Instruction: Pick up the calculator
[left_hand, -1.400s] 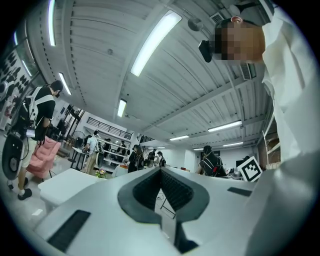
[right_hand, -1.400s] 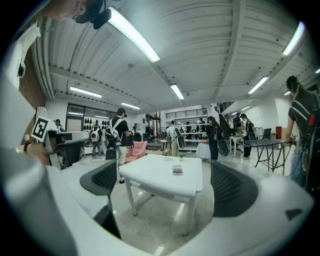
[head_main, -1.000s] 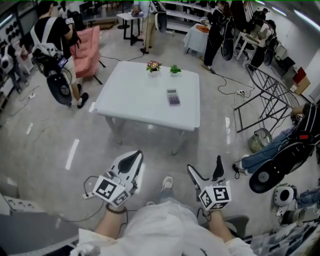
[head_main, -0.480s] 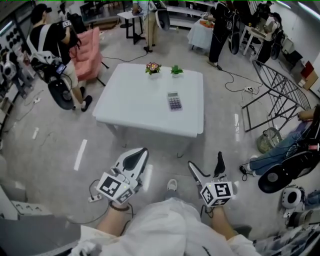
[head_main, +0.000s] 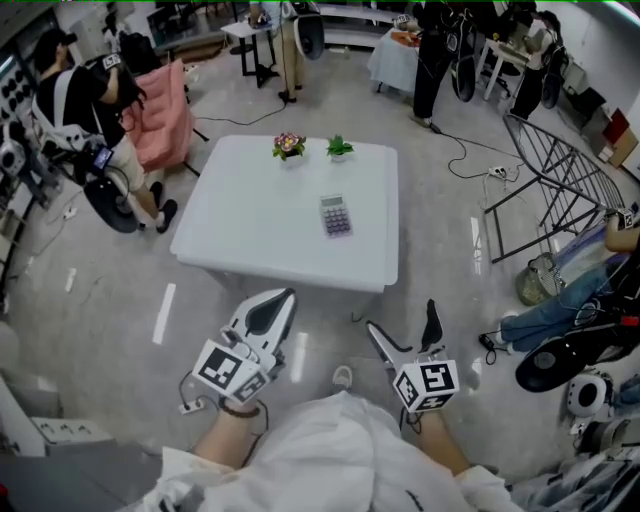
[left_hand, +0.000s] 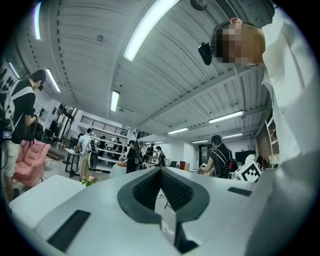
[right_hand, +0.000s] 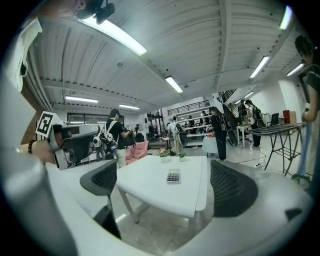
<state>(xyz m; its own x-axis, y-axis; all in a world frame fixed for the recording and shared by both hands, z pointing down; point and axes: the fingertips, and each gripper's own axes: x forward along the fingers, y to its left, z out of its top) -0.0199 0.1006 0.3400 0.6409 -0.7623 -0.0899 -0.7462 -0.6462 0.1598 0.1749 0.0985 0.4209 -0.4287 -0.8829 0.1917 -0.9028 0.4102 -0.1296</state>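
A: Head view up, and the calculator (head_main: 336, 215) lies flat, keys up, on the white surface (head_main: 250, 235), at about 3 o'clock from its middle.

B: Both tools are well short of it. The left gripper (head_main: 281, 300) hangs over the floor (head_main: 120, 300) at 7 o'clock from the calculator. The right gripper (head_main: 401, 318) is at 5 o'clock. Each is off the near edge of the surface.

A: How do the fingers stand on the left?

B: In the left gripper view they're pressed together at the tips. The dark pads (left_hand: 145, 192) meet there, and there's nothing held between them.

A: And on the right?

B: Spread wide, one finger (right_hand: 102, 180) at 9 o'clock of the right gripper view and its partner at 3 o'clock, with nothing in their grip. Through that gap the calculator shows almost dead centre, far out ahead on the surface and well apart from both fingers.

A: What else is on that surface?

B: Two small pots sit at its far edge, at 12 o'clock. There's a flowering plant (head_main: 289, 146) with a green plant (head_main: 339, 148) just beside it. Both are between 11 and 12 o'clock from the calculator and apart from it.

A: And round the room?

B: There's a pink chair (head_main: 160, 110) at 10 o'clock from the surface and a person (head_main: 75, 100) in black beside it. A metal rack (head_main: 560, 190) stands out at 3 o'clock.
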